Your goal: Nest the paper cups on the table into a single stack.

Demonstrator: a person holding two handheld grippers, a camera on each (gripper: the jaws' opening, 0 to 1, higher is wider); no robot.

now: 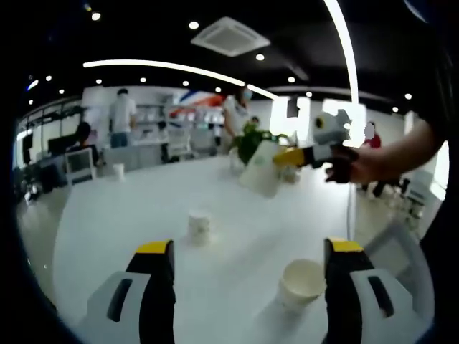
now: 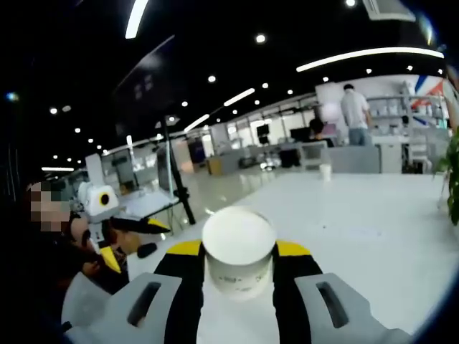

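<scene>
While the right gripper [image 2: 239, 269] is clamped on one paper cup [image 2: 238, 251] at lower centre of the right gripper view, the left gripper [image 1: 248, 269] stands with jaws apart, holding nothing. Two more cups sit loose on the table [image 1: 129, 208]: an open cup [image 1: 301, 283] lower right, a small cup [image 1: 199, 227] at centre. Three cups counted here; a far cup [image 1: 118, 170] upper left may make four. Judging by this, no stack exists yet.

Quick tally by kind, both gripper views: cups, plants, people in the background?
Paper cups: 4 – held cup in the right gripper, upright cup near the left gripper, mid-table cup, far cup
Plants: 1
Background people: 3
Total: 8
</scene>
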